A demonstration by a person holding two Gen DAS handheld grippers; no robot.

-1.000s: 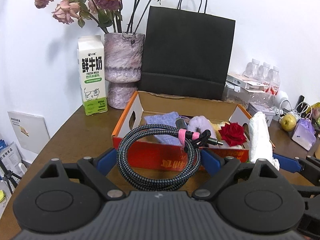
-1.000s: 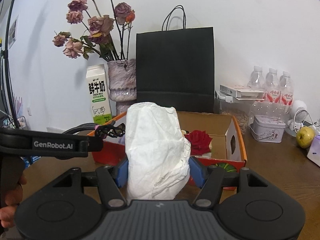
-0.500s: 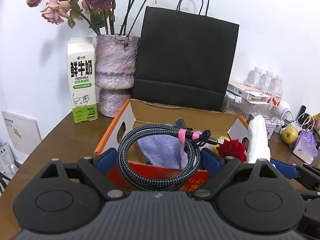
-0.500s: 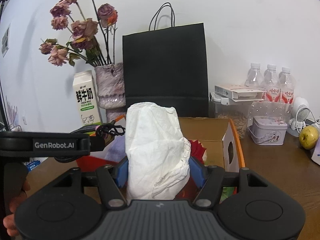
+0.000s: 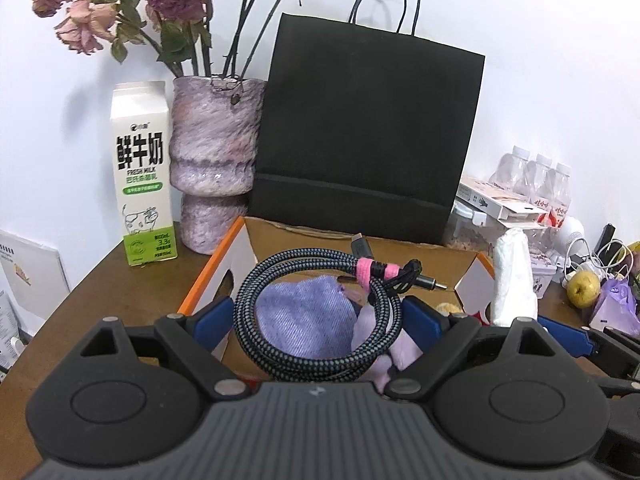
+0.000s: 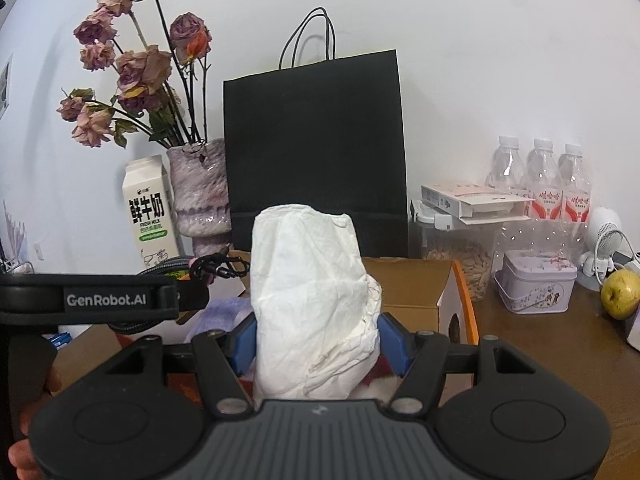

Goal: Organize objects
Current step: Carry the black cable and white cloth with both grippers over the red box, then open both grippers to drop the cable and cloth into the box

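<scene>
Left wrist view: the left gripper [image 5: 318, 322] is clenched on a coiled black-and-grey braided cable bound with a pink tie [image 5: 316, 312]; both blue pads press the outer turns of the coil, whose ring faces the camera. The coil hangs over the near left part of the open orange-edged cardboard box [image 5: 224, 264], directly above a folded lavender cloth [image 5: 304, 328] that lies inside. The drop point therefore lies straight below and slightly ahead of the held cable, so this hand appears ready to lower it. The box floor beneath the coil is largely hidden by the gripper body. At the right edge, a white crumpled plastic bag [image 5: 514, 280] stands upright between blue pads. Right wrist view: the right gripper [image 6: 316, 340] grasps that white bag [image 6: 312, 304] at its lower part, long axis upright, held over the near right part of the same box [image 6: 460, 296]. The bag blocks most of the box interior; what lies directly under it cannot be made out. The left gripper crosses the left side, its cable [image 6: 192, 270] partly cut off. A black paper bag [image 6: 316, 152] stands behind the box.
</scene>
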